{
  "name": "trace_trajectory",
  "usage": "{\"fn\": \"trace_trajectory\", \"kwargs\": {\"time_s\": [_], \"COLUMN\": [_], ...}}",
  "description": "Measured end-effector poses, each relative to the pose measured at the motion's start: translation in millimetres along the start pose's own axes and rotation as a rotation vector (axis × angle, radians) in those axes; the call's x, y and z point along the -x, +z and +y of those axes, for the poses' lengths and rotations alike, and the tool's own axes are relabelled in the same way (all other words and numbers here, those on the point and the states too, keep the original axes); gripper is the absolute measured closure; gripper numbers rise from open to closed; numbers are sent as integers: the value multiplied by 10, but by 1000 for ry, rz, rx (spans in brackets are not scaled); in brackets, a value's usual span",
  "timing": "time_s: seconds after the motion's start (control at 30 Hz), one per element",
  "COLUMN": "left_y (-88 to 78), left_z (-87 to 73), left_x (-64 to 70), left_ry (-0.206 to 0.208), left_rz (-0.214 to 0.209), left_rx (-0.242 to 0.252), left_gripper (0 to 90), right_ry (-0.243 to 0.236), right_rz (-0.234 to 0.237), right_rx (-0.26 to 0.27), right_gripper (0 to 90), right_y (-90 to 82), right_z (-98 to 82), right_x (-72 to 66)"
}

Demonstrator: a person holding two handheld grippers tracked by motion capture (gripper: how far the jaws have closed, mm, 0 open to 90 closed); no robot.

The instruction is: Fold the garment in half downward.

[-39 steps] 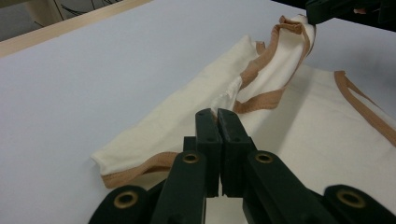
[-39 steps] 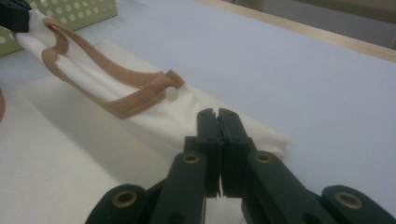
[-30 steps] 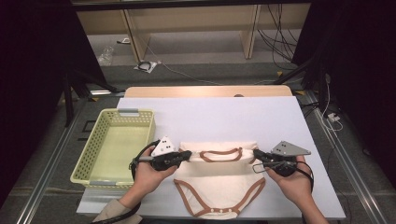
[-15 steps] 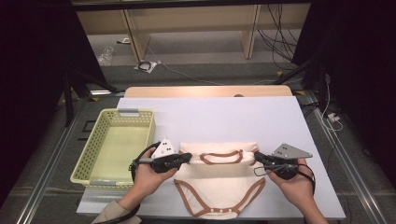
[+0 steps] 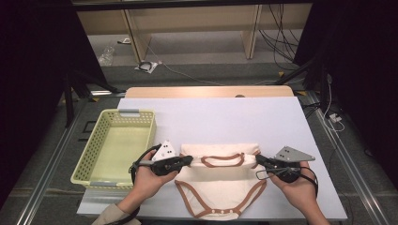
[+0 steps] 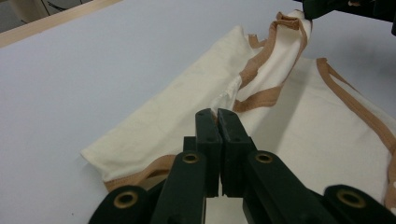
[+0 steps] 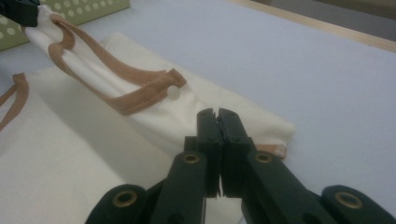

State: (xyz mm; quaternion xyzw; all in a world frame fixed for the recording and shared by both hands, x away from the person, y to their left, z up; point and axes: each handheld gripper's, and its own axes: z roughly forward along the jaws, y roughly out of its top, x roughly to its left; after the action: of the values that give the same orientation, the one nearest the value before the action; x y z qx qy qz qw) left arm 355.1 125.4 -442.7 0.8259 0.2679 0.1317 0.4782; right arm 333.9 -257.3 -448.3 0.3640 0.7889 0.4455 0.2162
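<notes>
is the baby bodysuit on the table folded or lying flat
Partly folded. The bodysuit's top section lies doubled over with the neckline on top; the snap end is spread flat. Both shut grippers, left and right, pinch its shoulders.

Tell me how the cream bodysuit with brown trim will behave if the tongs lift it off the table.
The bodysuit is probably floppy: its folded shoulders already crease and sag between the left tongs and right tongs. It looks thin, so likely light. The unheld lower half would probably hang and unfold.
</notes>
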Motion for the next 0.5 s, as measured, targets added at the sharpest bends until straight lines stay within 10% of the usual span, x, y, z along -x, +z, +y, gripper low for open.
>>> {"fn": "trace_trajectory", "kwargs": {"time_s": [0.5], "left_y": [-18], "left_z": [-25], "left_x": [28], "left_ry": [4], "left_rz": [-10], "left_rx": [-9], "left_gripper": [878], "right_ry": [-5], "right_rz": [8], "right_rx": [-12], "right_gripper": [891], "right_y": [-37], "right_z": [-25], "right_x": [-22]}}
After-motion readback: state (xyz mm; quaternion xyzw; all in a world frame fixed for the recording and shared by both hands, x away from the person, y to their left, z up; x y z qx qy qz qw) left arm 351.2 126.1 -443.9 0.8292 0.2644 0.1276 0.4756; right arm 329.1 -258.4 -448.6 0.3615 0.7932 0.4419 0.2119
